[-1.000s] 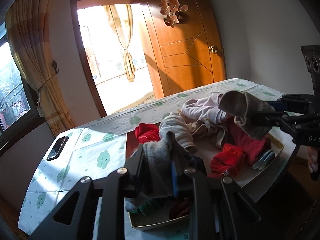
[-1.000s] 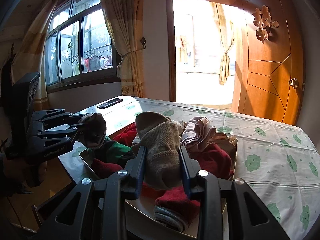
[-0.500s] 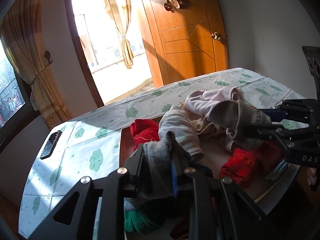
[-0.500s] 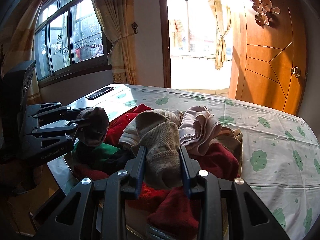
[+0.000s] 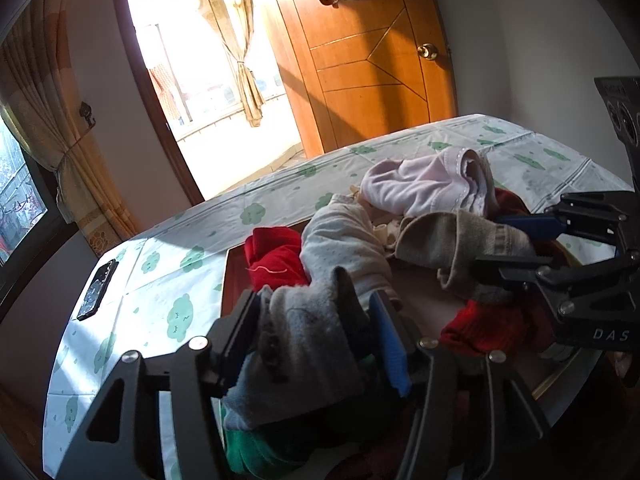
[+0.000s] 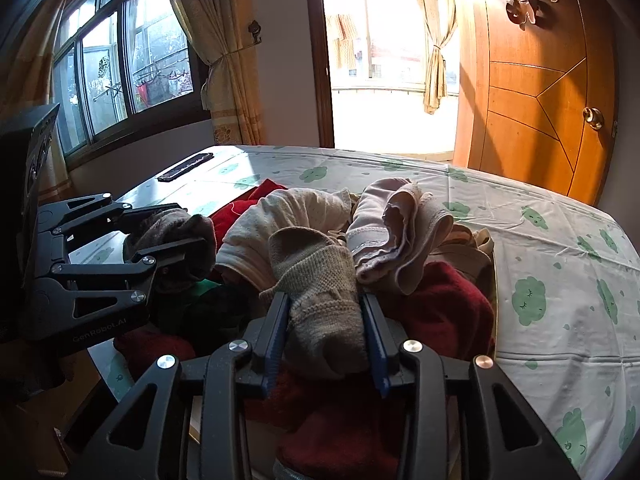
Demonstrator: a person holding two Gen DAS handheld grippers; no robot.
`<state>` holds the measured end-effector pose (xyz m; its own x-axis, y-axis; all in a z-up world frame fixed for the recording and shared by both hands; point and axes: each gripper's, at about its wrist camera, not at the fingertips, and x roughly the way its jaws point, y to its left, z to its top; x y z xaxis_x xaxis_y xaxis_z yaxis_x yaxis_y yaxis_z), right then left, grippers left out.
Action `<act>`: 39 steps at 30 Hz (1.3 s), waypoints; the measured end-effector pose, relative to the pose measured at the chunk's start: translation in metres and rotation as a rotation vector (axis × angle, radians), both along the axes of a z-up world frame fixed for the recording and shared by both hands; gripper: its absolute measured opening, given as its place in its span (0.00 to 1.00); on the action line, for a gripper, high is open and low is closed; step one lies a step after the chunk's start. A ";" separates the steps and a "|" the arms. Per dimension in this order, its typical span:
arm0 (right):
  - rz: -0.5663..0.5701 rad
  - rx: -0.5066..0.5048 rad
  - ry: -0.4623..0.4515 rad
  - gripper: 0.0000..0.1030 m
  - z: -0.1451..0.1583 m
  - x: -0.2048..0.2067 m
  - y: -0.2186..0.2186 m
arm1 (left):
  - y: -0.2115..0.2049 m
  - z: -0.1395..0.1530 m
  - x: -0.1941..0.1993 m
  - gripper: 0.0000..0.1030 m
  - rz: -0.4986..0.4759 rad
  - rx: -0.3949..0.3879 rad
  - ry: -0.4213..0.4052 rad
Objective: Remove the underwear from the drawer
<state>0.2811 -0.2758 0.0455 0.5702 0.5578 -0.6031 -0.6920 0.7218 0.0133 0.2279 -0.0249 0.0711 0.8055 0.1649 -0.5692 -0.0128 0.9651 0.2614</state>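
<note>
Left gripper [image 5: 316, 316]: jaws just opened wide, grey sock [image 5: 304, 344] loose between them. Right gripper [image 6: 324, 320]: jaws easing open, beige sock [image 6: 320, 288] still filling the gap, prob. barely pinched. Behind, pink underwear [image 6: 396, 232] tops the pile in the drawer [image 5: 234, 276]: light, limp, slips easily; pinch its banded edge. Drawer's bottom and near rim hidden by clothes.

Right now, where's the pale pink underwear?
In the left wrist view the pale pink underwear lies atop the clothes pile, upper right of centre, behind the cream garment and the beige sock.
</note>
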 end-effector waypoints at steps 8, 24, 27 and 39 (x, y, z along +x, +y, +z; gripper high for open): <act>-0.017 0.042 0.000 0.64 0.000 -0.011 -0.014 | -0.005 0.009 -0.022 0.83 -0.009 -0.039 -0.052; -0.072 0.167 -0.103 0.73 0.012 -0.094 -0.072 | -0.006 0.005 -0.119 0.96 -0.008 -0.184 -0.172; -0.097 0.175 -0.131 0.74 0.012 -0.107 -0.079 | -0.009 0.004 -0.132 0.96 0.005 -0.170 -0.195; -0.064 0.199 -0.142 0.75 0.007 -0.140 -0.075 | -0.019 0.002 -0.155 0.99 0.008 -0.164 -0.226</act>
<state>0.1408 -0.3508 0.0526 0.6794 0.6173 -0.3966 -0.6497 0.7573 0.0656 0.0726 -0.0435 0.0733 0.9142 0.0920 -0.3947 -0.0607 0.9940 0.0912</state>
